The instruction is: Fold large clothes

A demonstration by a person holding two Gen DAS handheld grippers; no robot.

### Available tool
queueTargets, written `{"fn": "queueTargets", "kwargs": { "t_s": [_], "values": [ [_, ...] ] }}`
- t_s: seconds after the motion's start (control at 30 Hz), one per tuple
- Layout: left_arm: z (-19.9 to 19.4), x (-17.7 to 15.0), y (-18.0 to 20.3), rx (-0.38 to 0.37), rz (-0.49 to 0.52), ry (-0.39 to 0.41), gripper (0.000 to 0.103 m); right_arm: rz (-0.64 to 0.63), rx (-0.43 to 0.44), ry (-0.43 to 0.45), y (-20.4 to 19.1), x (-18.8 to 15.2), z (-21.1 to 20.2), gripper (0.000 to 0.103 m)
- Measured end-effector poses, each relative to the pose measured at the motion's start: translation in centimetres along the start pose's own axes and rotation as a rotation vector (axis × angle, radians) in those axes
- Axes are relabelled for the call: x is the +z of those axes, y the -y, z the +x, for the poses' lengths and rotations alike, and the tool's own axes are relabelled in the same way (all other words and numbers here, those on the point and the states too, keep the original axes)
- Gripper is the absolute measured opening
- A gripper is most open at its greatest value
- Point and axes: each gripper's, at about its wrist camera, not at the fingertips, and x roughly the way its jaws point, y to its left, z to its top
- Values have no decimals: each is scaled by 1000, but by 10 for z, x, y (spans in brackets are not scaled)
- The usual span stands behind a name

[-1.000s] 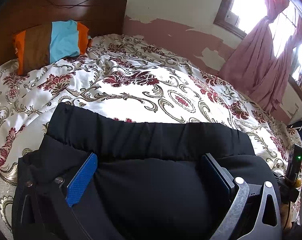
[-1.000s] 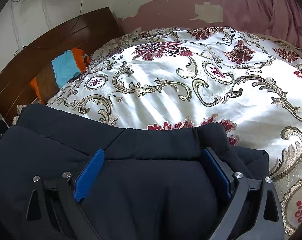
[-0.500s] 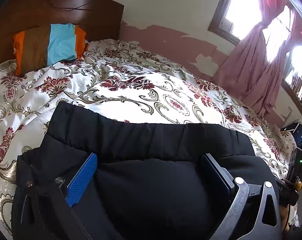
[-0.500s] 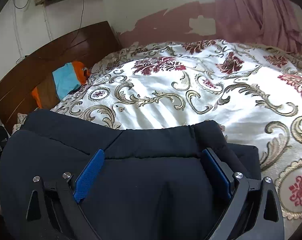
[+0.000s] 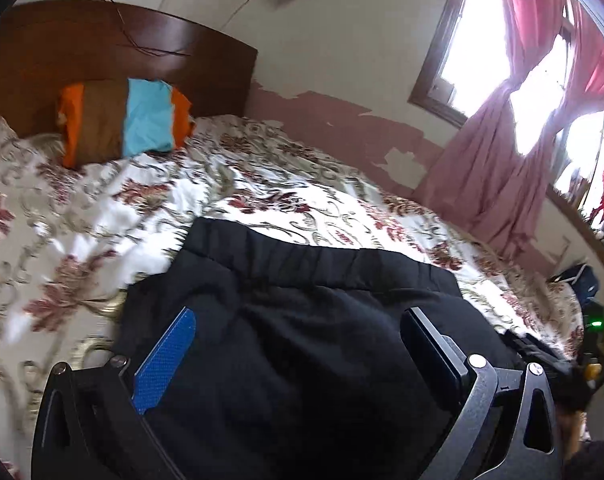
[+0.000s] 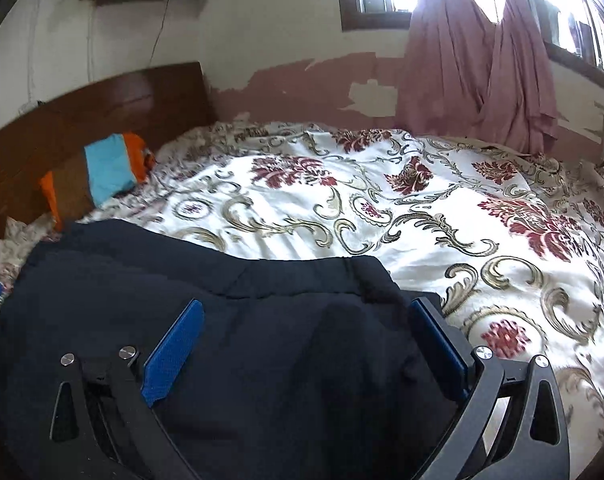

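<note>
We see a large black garment (image 5: 302, 340) bunched up in front of both cameras, its ribbed hem running across above the bedspread (image 5: 101, 208) of the bed. In the left wrist view, the left gripper (image 5: 297, 344) has its jaws set wide apart, one on each side of a thick mound of the black cloth that fills the gap between them; the blue pad (image 5: 163, 360) shows on one side and a dark finger on the other. The right gripper (image 6: 306, 344) looks the same in its own view: jaws spread wide with the garment (image 6: 261, 360) heaped between them, cloth touching both inner faces. We cannot tell whether either pair actually pinches the fabric. Beyond the garment the flowered bedspread (image 6: 422, 220) lies rumpled. A striped orange, brown and blue pillow (image 5: 121, 120) leans on the wooden headboard (image 5: 101, 52). Pink curtains (image 6: 482, 72) hang by the bright window (image 5: 474, 40).
</note>
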Motion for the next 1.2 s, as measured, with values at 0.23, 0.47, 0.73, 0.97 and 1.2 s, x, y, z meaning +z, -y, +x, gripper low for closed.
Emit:
{"fn": "queueTargets", "kwargs": {
  "t_s": [0.23, 0.47, 0.73, 0.97, 1.2],
  "values": [
    [-31, -14, -27, 40, -80, -52, 103, 3, 78, 22, -12, -14, -56, 100],
    [-77, -26, -66, 129, -179, -37, 103, 7, 84, 128, -23, -40, -120, 100],
    [-127, -44, -67, 132, -187, -21, 103, -63, 125, 171, -32, -57, -183, 100],
    [-153, -59, -66, 53, -136, -80, 103, -138, 127, 116, -32, -87, -209, 101],
    [-144, -80, -55, 16, -30, -179, 103, -104, 126, 13, -7, -118, -205, 101]
  ]
}}
